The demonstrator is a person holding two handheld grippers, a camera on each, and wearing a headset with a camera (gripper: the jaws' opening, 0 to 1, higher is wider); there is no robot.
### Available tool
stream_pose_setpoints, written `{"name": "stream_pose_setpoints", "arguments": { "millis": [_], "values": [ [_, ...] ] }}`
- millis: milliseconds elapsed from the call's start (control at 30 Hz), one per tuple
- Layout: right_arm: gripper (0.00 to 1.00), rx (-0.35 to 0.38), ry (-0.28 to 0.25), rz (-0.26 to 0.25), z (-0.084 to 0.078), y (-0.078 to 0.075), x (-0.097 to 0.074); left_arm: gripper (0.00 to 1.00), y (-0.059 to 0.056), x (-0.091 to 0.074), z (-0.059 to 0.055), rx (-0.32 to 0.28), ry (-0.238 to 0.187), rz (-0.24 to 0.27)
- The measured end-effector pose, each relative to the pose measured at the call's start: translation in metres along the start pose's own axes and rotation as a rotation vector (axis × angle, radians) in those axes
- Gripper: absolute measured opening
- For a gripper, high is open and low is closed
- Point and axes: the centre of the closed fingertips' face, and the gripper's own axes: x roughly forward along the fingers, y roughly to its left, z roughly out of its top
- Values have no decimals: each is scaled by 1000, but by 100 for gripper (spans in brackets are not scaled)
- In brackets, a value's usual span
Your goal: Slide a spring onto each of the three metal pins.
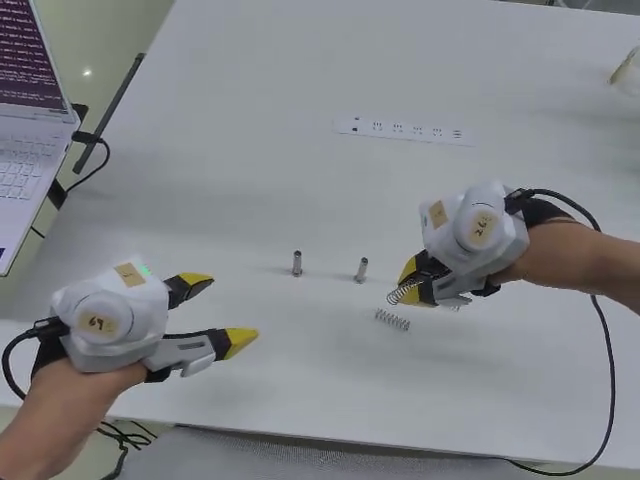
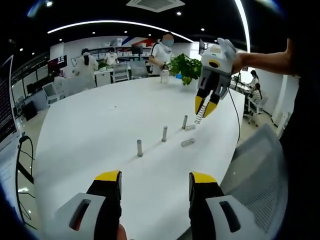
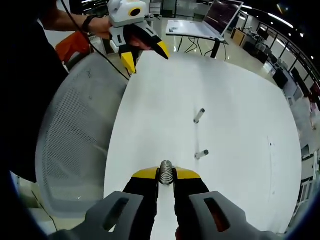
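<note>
Surface: we face a plain white table (image 1: 250, 150).
Nearest: our left gripper (image 1: 218, 311) gapes wide, holding nothing.
Next: a small coiled steel spring (image 1: 392, 319) lies flat.
Beside it: our right gripper (image 1: 413, 283) pinches a second coiled spring (image 3: 166, 170).
Beyond: three short metal pins (image 2: 164, 133) stand upright.

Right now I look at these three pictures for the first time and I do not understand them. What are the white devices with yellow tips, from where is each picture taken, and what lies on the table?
There is no robot: a person holds a two-jaw grasping tool in each hand. The wide picture comes from a camera on the person's head; each round picture comes from a camera riding on one tool. On the white table stand three metal pins, and a loose spring lies near them. The right tool is shut on a second spring. The left tool is open and holds nothing.
</note>
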Motion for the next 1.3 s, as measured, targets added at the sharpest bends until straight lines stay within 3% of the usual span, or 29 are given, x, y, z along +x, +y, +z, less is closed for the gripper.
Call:
{"name": "stream_pose_setpoints", "arguments": {
  "millis": [233, 767, 1300],
  "values": [
    [9, -3, 9, -2, 8, -9, 11, 50, 1, -4, -3, -10, -2, 7],
    [9, -39, 18, 2, 47, -44, 38, 52, 4, -13, -7, -33, -20, 26],
    [9, -81, 50, 13, 70, -66, 56, 53, 5, -19, -11, -51, -26, 40]
  ]
}}
